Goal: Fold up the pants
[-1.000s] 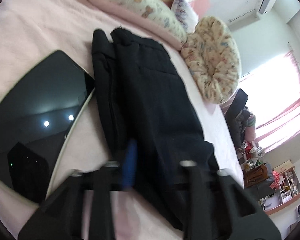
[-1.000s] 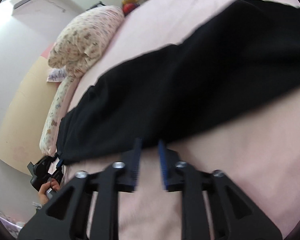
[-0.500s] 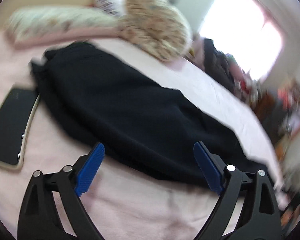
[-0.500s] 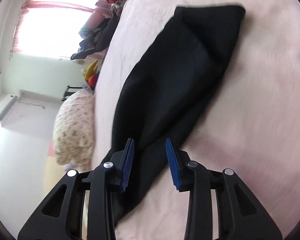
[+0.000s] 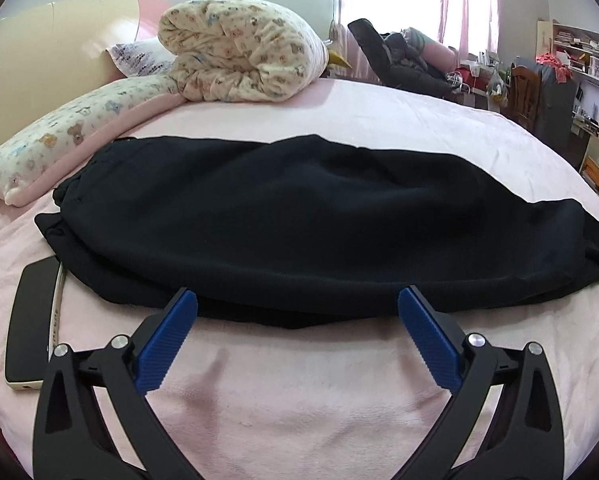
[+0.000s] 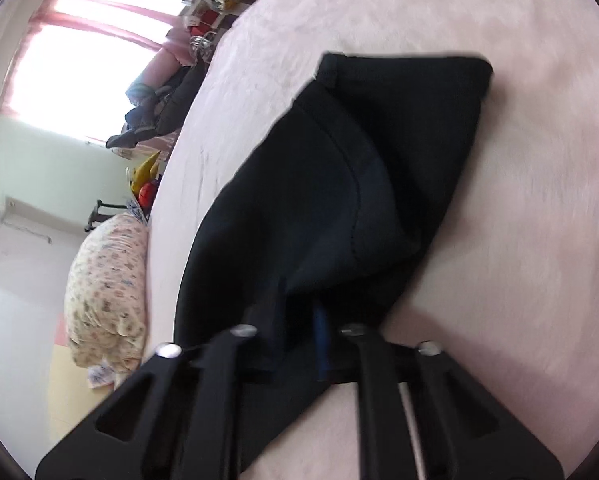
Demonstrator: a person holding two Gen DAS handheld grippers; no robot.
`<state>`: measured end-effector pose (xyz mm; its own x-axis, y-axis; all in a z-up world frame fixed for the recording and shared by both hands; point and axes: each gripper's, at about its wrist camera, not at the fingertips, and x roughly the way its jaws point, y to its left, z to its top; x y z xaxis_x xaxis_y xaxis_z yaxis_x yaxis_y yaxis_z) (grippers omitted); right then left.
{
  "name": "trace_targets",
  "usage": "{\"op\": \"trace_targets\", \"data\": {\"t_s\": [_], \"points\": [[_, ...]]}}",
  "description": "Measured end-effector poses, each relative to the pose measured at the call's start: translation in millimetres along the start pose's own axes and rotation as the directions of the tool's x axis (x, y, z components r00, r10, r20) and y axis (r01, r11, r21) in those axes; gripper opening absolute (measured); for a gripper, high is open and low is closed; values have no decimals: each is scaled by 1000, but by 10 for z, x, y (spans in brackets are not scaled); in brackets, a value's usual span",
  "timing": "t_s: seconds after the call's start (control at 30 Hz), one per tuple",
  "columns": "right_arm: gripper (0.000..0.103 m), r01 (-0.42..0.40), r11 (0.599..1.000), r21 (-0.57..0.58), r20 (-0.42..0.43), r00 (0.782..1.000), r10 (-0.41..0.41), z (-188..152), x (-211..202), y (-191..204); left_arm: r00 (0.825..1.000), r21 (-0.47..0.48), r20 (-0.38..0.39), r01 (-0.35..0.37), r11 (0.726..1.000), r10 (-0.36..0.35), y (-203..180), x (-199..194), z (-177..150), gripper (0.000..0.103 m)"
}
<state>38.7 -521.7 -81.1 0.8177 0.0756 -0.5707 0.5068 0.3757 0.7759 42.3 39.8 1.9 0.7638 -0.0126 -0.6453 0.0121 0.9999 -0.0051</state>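
The black pants (image 5: 299,220) lie folded lengthwise across the pink bed (image 5: 299,400), waistband at the left. My left gripper (image 5: 297,296) hovers at their near long edge. Its jaws are opening wide; the cloth's edge lies between the blue pads (image 5: 167,336), which do not press on it. In the right wrist view the pants (image 6: 339,180) stretch away toward their hem at the top right. My right gripper (image 6: 299,312) is closing on a raised fold of black cloth at the near end, which is pinched between its jaws.
A dark tablet (image 5: 31,328) lies on the bed at the left, touching the pants' edge. A long printed pillow (image 5: 59,136) and a rolled quilt (image 5: 239,52) sit behind the pants. A chair and shelves (image 5: 539,92) stand beyond the bed at the right.
My left gripper has rolled level, pulled back to the pants' long edge and spread its jaws wide. My right gripper has moved onto the pants' end and closed on a fold.
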Motion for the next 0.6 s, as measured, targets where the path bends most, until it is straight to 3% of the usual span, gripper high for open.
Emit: {"op": "trace_targets", "data": {"t_s": [0.13, 0.3, 0.37, 0.47, 0.6], "points": [[5, -1, 998, -57, 83, 997, 6, 99, -203, 100, 1000, -21, -18, 3, 1000, -4, 39, 36, -1, 101], [4, 34, 996, -82, 211, 977, -16, 371, -602, 46, 999, -46, -35, 18, 999, -19, 73, 51, -17, 101], [4, 88, 994, -64, 206, 976, -73, 447, -543, -22, 999, -51, -41, 23, 998, -25, 78, 59, -20, 101], [4, 156, 988, 0, 111, 982, -155, 458, -361, -322, 999, -57, -46, 27, 998, -30, 76, 56, -26, 101], [4, 48, 996, 77, 74, 996, -54, 459, -446, -529, 999, -65, -44, 28, 997, -31, 90, 49, -31, 101]]}}
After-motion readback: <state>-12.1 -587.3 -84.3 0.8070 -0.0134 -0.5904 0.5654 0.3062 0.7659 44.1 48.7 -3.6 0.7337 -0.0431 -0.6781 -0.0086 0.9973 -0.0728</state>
